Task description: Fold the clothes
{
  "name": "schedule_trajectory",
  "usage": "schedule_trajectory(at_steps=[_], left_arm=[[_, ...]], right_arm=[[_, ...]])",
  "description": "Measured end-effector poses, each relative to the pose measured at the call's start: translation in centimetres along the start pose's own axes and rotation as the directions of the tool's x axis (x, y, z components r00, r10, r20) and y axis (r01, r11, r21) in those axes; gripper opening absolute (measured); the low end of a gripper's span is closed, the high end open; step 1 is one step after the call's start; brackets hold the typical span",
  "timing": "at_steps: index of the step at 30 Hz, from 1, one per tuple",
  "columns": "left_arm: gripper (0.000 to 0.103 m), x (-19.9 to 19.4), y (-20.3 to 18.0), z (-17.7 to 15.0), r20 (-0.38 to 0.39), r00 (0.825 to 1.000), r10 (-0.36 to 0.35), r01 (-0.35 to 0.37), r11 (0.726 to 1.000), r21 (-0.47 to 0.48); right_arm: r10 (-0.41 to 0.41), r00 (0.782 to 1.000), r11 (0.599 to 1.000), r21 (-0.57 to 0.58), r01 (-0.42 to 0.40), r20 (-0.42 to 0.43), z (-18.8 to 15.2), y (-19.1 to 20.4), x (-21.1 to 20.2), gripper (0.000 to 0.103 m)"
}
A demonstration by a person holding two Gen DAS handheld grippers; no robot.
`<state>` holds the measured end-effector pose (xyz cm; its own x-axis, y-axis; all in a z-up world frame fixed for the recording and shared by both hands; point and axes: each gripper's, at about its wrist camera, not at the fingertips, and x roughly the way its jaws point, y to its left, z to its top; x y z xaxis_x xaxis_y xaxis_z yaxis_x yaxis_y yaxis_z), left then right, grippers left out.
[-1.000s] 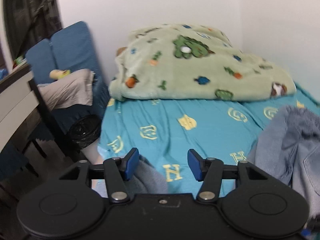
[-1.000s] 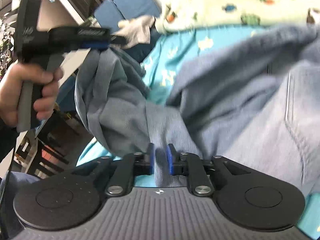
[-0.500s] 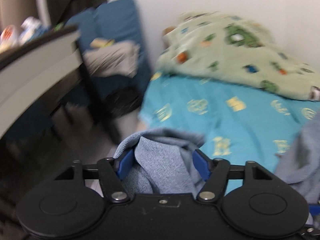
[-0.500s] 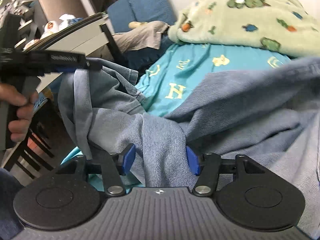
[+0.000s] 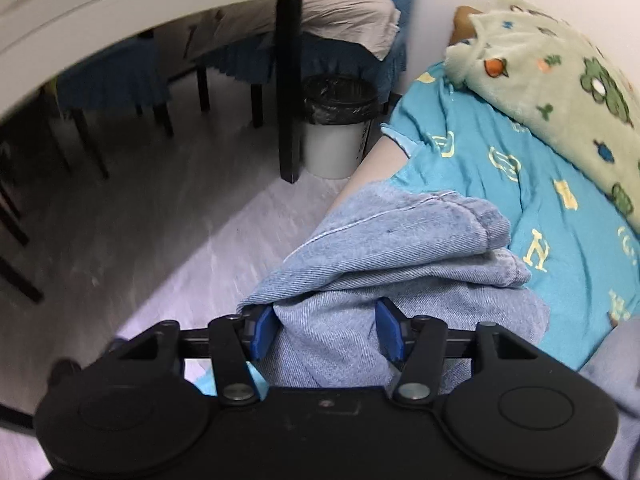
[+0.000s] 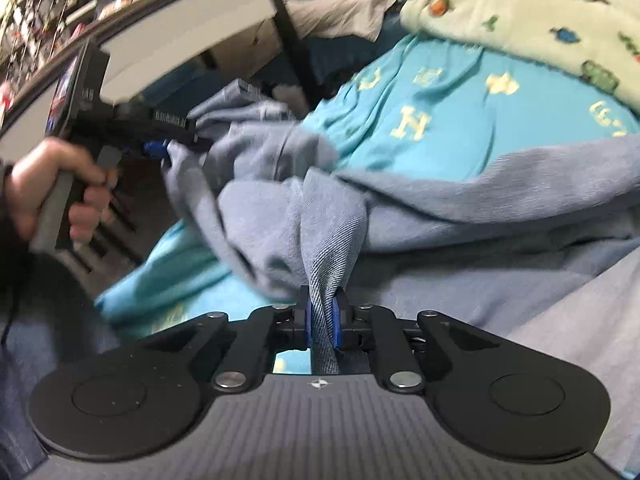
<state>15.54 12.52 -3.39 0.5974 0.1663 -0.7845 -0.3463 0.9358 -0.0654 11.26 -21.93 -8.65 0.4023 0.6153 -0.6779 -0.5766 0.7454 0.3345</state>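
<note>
A pair of light blue jeans (image 5: 400, 248) lies bunched at the near edge of the bed, on the turquoise sheet (image 5: 520, 184). My left gripper (image 5: 326, 330) is open, with a thick fold of the denim lying between its blue pads. In the right wrist view the jeans (image 6: 500, 208) spread across the sheet (image 6: 420, 92). My right gripper (image 6: 320, 322) is shut on a narrow fold of the denim. The left gripper (image 6: 160, 148) shows there at the left, held in a hand, with cloth at its tip.
A green patterned blanket (image 5: 560, 80) is heaped at the far side of the bed. A white bin with a black liner (image 5: 336, 128) stands on the floor by the bed corner. A desk (image 5: 120, 12) and dark chair legs (image 5: 286, 80) are at the left.
My left gripper has swung left and down toward the bed's edge, and denim now lies between its open pads. My right gripper opened half a second ago and has shut on a fold again.
</note>
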Motion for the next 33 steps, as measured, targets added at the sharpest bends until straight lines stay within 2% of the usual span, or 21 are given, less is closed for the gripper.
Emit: schedule_trajectory(at_steps=[3,5,12,13,14,15,18,21,23,25,27,31,32,33], left_arm=[[0.050,-1.8,0.1,-0.3,0.026,0.999,-0.019,0.019,1.000,0.003],[0.057,-3.6,-0.1,-0.6,0.072,0.997,-0.033,0.032,0.999,0.013],[0.059,-7.9,-2.6,-1.6,0.200,0.972,-0.123,0.106,0.990,0.093],[0.060,-7.9,-3.3,-1.7,0.203,0.969,-0.140,0.119,0.987,0.111],[0.060,-7.8,-4.0,-1.7,0.206,0.966,-0.157,0.132,0.983,0.129],[0.060,-7.6,-4.6,-1.7,0.203,0.964,-0.174,0.147,0.979,0.140],[0.060,-6.9,-6.6,-1.6,0.202,0.954,-0.223,0.189,0.966,0.175],[0.060,-6.1,-8.3,-1.6,0.201,0.947,-0.250,0.208,0.955,0.210],[0.060,-5.5,-8.8,-1.6,0.191,0.944,-0.268,0.225,0.950,0.216],[0.060,-5.1,-9.2,-1.7,0.184,0.943,-0.277,0.234,0.946,0.225],[0.060,-5.0,-9.1,-1.9,0.183,0.941,-0.284,0.240,0.943,0.229],[0.060,-4.9,-8.6,-1.7,0.228,0.933,-0.279,0.221,0.943,0.249],[0.060,-4.8,-8.5,-1.6,0.244,0.931,-0.273,0.211,0.944,0.253],[0.060,-4.6,-8.3,-1.5,0.257,0.927,-0.271,0.206,0.945,0.255]], right_arm=[[0.021,0.998,1.000,-0.023,-0.022,-0.060,-0.5,0.8,0.6,0.011],[0.017,0.998,1.000,-0.012,-0.018,-0.065,-0.6,0.9,0.6,0.011],[0.061,0.995,0.974,0.212,-0.076,0.079,0.3,-1.8,-1.8,0.017],[0.062,0.993,0.965,0.247,-0.087,0.104,0.3,-2.3,-2.2,0.026],[0.065,0.989,0.952,0.290,-0.101,0.133,0.4,-2.8,-2.5,0.032],[0.066,0.985,0.938,0.328,-0.116,0.160,0.4,-3.3,-2.9,0.043],[0.060,0.975,0.889,0.432,-0.150,0.216,0.6,-4.5,-3.7,0.050],[0.070,0.972,0.841,0.511,-0.178,0.224,1.6,-5.3,-3.6,0.066],[0.058,0.978,0.823,0.545,-0.161,0.202,2.6,-5.5,-3.2,0.067],[0.049,0.979,0.784,0.599,-0.162,0.200,3.2,-6.0,-2.7,0.069],[0.034,0.985,0.718,0.682,-0.140,0.167,3.5,-7.0,-1.6,0.069],[0.018,0.994,0.596,0.797,-0.100,0.112,3.9,-8.9,0.5,0.067],[0.008,0.995,0.585,0.807,-0.083,0.097,4.2,-9.1,0.9,0.065],[-0.014,0.997,0.589,0.806,-0.050,0.072,4.7,-9.1,1.2,0.052]])
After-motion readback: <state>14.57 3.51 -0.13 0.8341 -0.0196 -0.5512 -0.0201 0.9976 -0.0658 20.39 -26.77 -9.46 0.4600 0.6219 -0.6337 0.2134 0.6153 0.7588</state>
